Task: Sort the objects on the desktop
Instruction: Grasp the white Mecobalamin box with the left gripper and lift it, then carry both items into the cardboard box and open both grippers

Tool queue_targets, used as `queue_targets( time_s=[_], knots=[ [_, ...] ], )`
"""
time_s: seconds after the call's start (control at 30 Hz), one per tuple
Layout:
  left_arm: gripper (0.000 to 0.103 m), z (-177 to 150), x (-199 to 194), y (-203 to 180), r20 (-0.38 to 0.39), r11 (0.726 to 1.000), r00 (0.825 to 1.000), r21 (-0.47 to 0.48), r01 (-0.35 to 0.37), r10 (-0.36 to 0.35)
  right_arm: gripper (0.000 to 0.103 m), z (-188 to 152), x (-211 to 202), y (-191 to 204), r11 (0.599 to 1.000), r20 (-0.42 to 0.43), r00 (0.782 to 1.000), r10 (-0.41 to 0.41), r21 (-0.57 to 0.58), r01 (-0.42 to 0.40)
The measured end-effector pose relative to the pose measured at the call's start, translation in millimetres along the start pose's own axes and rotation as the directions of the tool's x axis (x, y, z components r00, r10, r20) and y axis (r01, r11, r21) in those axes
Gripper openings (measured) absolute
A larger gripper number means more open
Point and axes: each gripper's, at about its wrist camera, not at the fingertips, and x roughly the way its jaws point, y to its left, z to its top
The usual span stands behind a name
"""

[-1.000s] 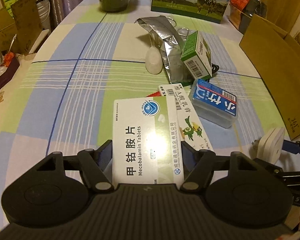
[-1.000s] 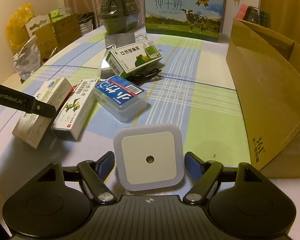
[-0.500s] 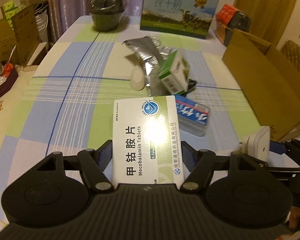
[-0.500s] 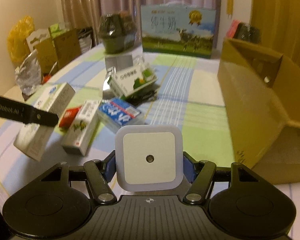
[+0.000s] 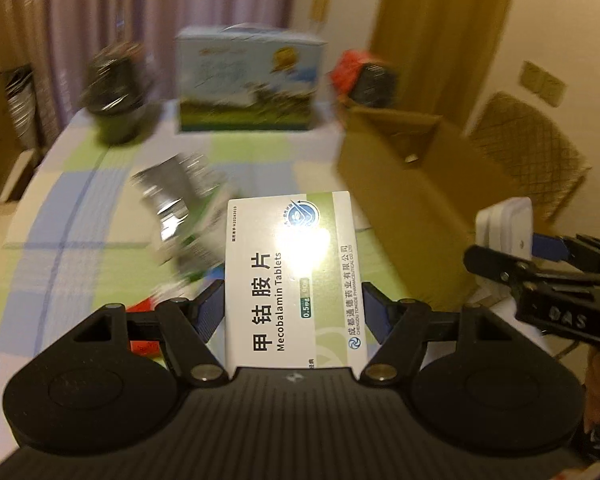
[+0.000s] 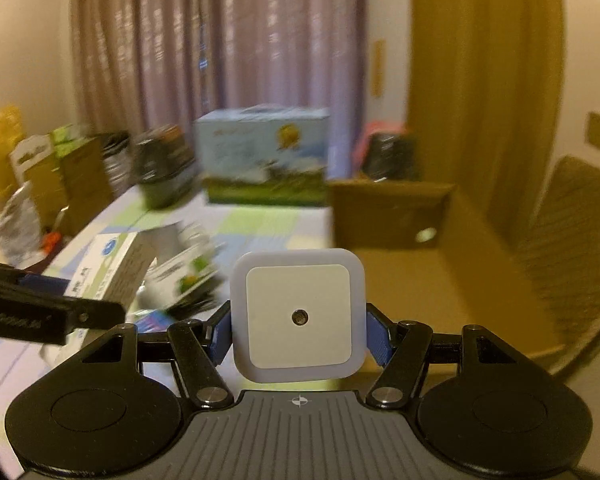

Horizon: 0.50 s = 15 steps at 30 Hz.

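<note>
My left gripper (image 5: 293,308) is shut on a white and green Mecobalamin tablet box (image 5: 292,276), held up above the checked tablecloth. My right gripper (image 6: 298,334) is shut on a white square night light (image 6: 298,314), its blue pads pressing both sides. In the left wrist view the night light (image 5: 508,228) and the right gripper (image 5: 540,256) show at the right edge. In the right wrist view the tablet box (image 6: 108,272) and the left gripper's black finger (image 6: 48,312) show at the left. An open brown cardboard box (image 6: 432,264) stands just beyond the night light.
On the tablecloth (image 5: 60,240) lie a silver foil pouch (image 5: 172,196), a green and white box (image 6: 188,276) and other small packs, all blurred. A milk carton case (image 5: 248,84) and a dark pot (image 5: 116,92) stand at the far end. A woven chair (image 6: 564,232) is at the right.
Both grippers have risen off the table with their loads and tilted up. The right gripper's jaws closed onto the night light. The cardboard box's opening has come into view.
</note>
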Motion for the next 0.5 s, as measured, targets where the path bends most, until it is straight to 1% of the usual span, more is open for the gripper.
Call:
queue_targets(
  time_s=[0.13,0.27,0.37,0.5],
  knots=[
    [0.067,25,9,-44,0.019,0.997,0.997,0.043,0.072,-0.073,0.063,11,4,-48,0.997,0.003,0.998,-0.064,0.042,0.063],
    [0.067,48,22,-87,0.027,0.989,0.991,0.075,0.128,-0.131,0.063,14,12,-86,0.992,-0.008,0.996,-0.089,0.093,0.089],
    [0.067,61,38,-113,0.018,0.983,0.986,0.087,0.162,-0.164,0.063,14,18,-108,0.988,-0.018,0.995,-0.096,0.118,0.097],
    [0.067,73,60,-140,0.001,0.977,0.981,0.089,0.195,-0.196,0.063,9,26,-125,0.986,-0.03,0.995,-0.097,0.133,0.1]
  ],
)
